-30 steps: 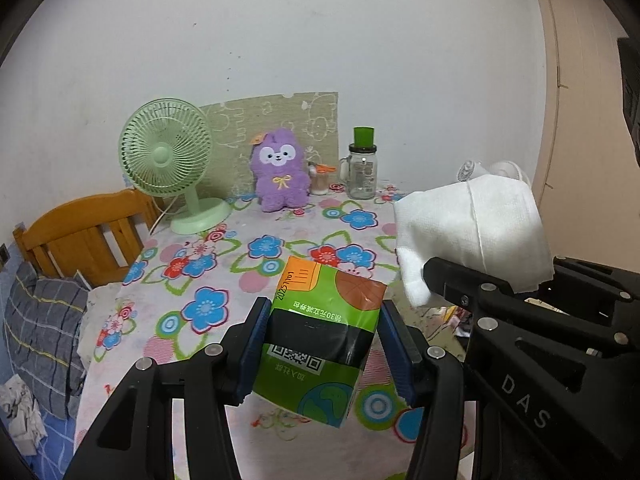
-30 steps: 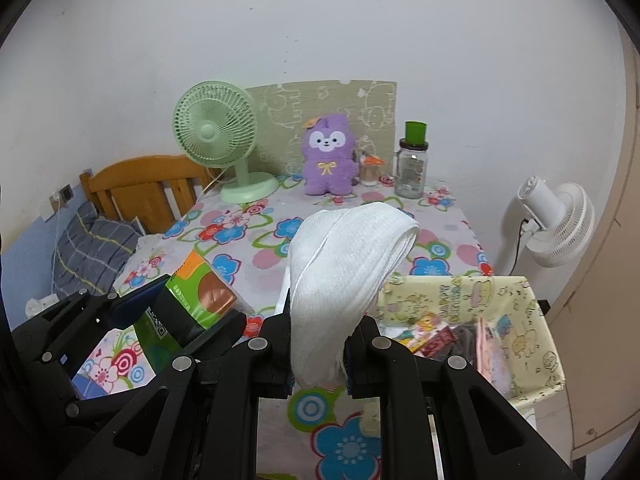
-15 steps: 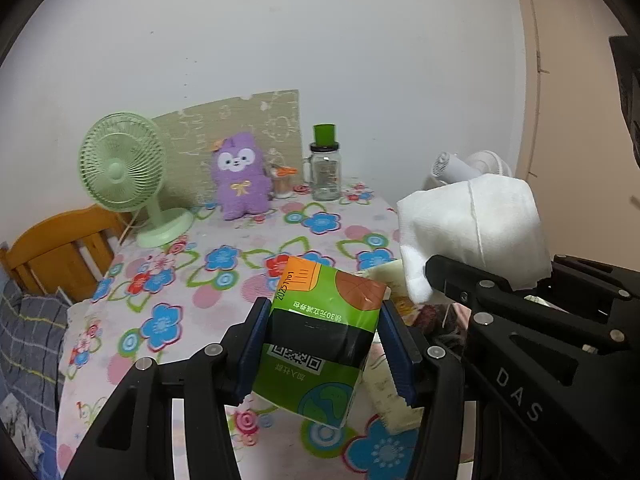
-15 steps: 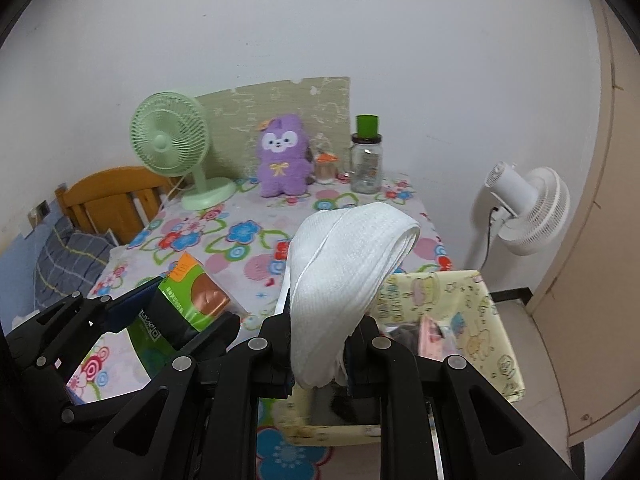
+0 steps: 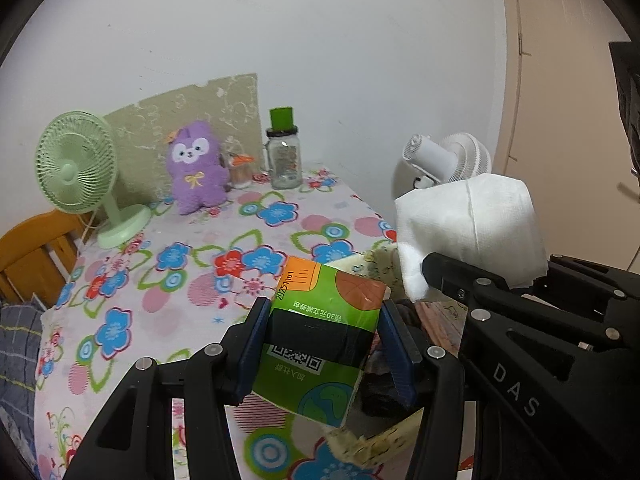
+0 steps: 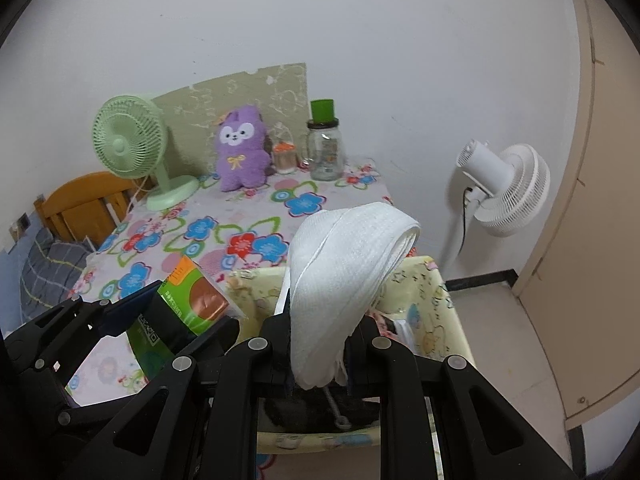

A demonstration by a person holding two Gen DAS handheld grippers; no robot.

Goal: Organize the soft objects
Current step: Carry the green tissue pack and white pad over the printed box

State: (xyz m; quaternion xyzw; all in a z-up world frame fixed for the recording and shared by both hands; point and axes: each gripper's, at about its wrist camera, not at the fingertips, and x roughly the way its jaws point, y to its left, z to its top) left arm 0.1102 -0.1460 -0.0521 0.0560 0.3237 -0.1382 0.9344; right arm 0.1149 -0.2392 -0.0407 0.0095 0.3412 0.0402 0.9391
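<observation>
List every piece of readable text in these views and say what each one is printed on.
"DAS": on the black body of the right tongs.
"2025": start of a sideways number on the green tissue pack in the left tongs; the rest is unreadable.
Chinese print and a QR code on the pack: too small to read.
Glass jar label: blurred.

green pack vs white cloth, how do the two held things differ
The green pack is printed, boxy and keeps its shape in the left gripper; the white cloth is plain, folded and droops over the right gripper. The pack is gripped by its sides, the cloth pinched at its lower end. Both are held above the yellow basket.
</observation>
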